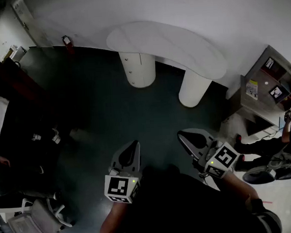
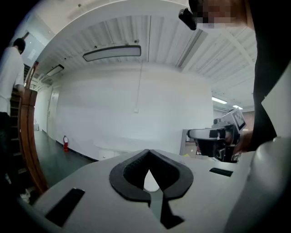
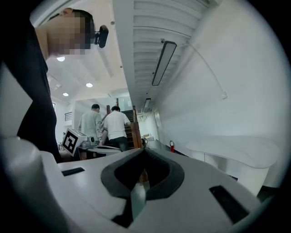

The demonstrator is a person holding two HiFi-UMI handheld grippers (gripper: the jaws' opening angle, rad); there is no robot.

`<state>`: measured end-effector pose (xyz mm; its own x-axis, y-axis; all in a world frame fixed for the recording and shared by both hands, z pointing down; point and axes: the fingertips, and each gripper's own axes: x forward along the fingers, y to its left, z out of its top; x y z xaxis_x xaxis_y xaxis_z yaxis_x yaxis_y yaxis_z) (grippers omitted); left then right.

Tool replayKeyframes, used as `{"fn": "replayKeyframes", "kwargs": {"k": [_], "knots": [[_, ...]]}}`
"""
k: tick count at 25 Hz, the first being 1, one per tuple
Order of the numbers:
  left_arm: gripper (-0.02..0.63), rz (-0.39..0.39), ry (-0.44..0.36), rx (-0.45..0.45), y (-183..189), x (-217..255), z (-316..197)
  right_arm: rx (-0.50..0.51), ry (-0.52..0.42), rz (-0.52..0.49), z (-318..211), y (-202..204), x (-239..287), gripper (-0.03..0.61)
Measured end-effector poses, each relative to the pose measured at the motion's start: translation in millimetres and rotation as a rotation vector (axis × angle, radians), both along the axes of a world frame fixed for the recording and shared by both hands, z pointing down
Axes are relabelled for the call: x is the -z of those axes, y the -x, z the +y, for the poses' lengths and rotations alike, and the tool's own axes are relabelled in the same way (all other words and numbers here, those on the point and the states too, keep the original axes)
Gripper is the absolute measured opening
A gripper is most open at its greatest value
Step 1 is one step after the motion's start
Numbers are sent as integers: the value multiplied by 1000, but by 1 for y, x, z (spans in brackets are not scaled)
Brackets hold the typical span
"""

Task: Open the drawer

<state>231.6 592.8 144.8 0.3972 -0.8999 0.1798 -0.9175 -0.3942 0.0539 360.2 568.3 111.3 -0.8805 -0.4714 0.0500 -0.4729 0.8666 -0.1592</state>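
Head view's dark: the pedestal (image 1: 138, 68) under the white desk (image 1: 165, 41) has a couple of tiny dots on it, way too small to say what they are. The shelf unit (image 1: 261, 84) on the right gets chopped by the frame edge, same as the chair (image 1: 36, 221) at lower left. In the left gripper view a person in white (image 2: 9, 77) is sliced by the left edge, and in the right gripper view two people (image 3: 109, 127) have their legs hidden behind the right gripper (image 3: 143, 154).
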Motion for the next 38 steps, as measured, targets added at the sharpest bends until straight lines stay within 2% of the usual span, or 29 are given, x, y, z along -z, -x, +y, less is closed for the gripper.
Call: {"fn": "replayKeyframes", "kwargs": {"k": [11, 21, 27, 38], "knots": [[9, 30, -23, 17, 32, 3, -3, 19, 7, 23, -13, 37, -6, 15], [9, 29, -35, 44, 105, -1, -4, 126, -51, 92, -11, 111, -9, 15], [9, 57, 1, 49, 140, -17, -14, 96, 22, 62, -19, 138, -16, 17], [9, 101, 29, 48, 154, -32, -88, 149, 109, 51, -94, 175, -34, 17]]}}
